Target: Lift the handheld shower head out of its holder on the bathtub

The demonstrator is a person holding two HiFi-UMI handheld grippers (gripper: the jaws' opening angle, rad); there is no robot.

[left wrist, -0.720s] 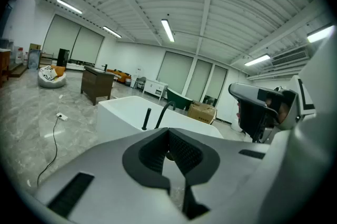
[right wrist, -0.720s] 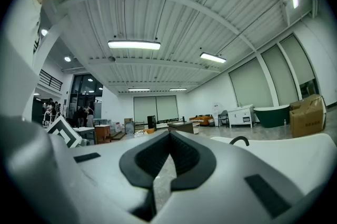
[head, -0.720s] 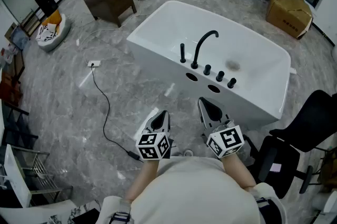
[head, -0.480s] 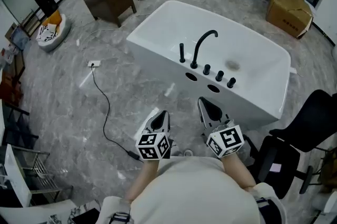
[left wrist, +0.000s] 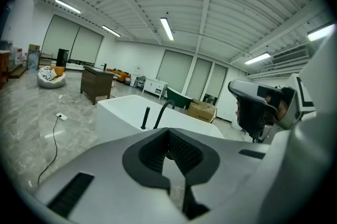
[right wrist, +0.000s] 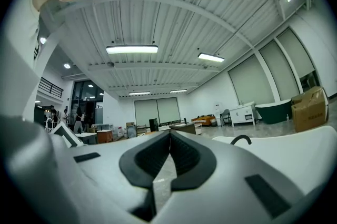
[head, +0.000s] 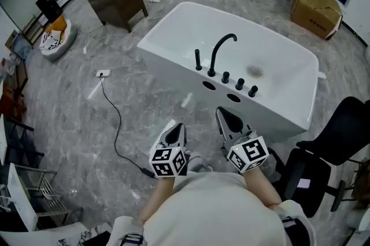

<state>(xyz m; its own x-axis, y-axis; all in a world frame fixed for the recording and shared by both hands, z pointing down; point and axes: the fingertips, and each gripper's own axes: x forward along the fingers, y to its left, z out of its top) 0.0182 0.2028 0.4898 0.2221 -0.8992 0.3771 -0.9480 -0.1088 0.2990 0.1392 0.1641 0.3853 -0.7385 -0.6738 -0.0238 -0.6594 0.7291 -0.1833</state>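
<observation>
Standing upright in its holder on the bathtub's (head: 171,67) near rim, just left of the arched spout (head: 219,47), the handheld shower head (head: 198,59) lies well ahead of the left tongs (head: 178,126) and right tongs (head: 223,113), both pressed together and empty, neither clearly nearer.

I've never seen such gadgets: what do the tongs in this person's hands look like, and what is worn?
The left tongs and right tongs have pale grey shells, black ribbed pads and a white cube with black square markers each. The person wears a cream top.
</observation>
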